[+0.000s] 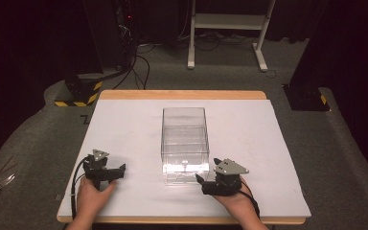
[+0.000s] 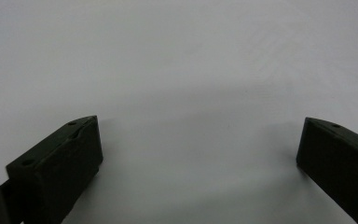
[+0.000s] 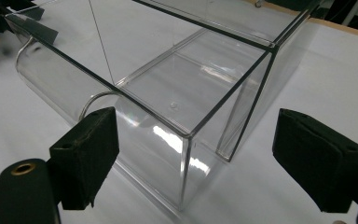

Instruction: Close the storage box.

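We see a clear, hard-plastic rectangular box (image 1: pixel 184 143) standing in the middle of the table, its long axis running away from us. Its walls are glossy and thin, with crisp dark-looking edges, and bright glints sit on the near end. In the right gripper view the same box (image 3: pixel 177 93) shows a flat top panel, sharp square corners, and a curved transparent piece along its near lower side; a small round nub sits on one inner panel. We cannot tell whether that curved piece is a flap or a handle.

The table is covered by a smooth matte white sheet (image 1: pixel 124 129), with a light wooden rim (image 1: pixel 182 94) showing along the far edge.

Our left gripper (image 1: pixel 110 173), matte black with a grey three-cornered plate on top, rests near the front left of the sheet, well apart from the box. In its own view the left gripper (image 2: pixel 198 149) has its blocky black jaws spread wide over bare white surface, with nothing between them.

Our right gripper (image 1: pixel 206 184) sits just beside the box's near right corner. In the right gripper view the right gripper (image 3: pixel 193 158) has its jaws wide apart too, their pads (image 3: pixel 91 149) looking slightly rough and rubbery; the box corner lies between them without being clamped.
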The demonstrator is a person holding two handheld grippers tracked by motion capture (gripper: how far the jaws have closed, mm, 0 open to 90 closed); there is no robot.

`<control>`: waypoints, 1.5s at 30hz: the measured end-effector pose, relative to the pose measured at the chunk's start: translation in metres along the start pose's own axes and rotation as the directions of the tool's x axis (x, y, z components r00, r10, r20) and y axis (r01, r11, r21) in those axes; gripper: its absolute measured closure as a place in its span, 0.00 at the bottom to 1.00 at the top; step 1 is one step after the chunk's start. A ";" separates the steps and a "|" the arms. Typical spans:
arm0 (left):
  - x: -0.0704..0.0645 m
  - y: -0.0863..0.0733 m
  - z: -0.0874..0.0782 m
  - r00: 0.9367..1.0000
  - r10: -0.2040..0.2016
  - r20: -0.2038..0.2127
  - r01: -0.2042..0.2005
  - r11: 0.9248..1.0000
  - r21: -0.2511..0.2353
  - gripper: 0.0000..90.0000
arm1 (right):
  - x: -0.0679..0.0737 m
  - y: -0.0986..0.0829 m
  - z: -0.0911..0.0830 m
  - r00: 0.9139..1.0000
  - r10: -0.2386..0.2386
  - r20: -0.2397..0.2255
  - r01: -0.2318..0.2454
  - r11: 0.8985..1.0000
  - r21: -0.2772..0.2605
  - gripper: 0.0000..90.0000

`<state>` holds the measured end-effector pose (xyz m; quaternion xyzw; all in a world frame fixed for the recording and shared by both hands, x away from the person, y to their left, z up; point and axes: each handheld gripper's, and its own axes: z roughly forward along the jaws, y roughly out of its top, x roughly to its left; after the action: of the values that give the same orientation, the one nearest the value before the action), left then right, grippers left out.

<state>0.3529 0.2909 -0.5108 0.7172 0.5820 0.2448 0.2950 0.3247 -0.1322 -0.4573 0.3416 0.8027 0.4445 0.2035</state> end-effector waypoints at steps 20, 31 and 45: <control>0.000 0.000 0.000 1.000 0.000 -0.001 0.000 1.000 -0.001 0.01 | -0.012 0.005 0.017 1.000 0.008 0.030 -0.008 1.000 -0.013 0.16; 0.000 0.000 0.000 1.000 0.000 -0.001 0.000 1.000 0.000 0.01 | -0.019 0.011 0.029 0.998 0.034 0.059 -0.033 0.999 -0.023 0.17; 0.000 0.000 0.000 1.000 0.001 -0.001 -0.001 1.000 0.001 0.01 | -0.027 0.017 0.042 0.994 0.061 0.092 -0.058 0.998 -0.039 0.18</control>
<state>0.3529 0.2908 -0.5107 0.7174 0.5820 0.2450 0.2944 0.3759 -0.1217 -0.4643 0.3819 0.7736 0.4485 0.2336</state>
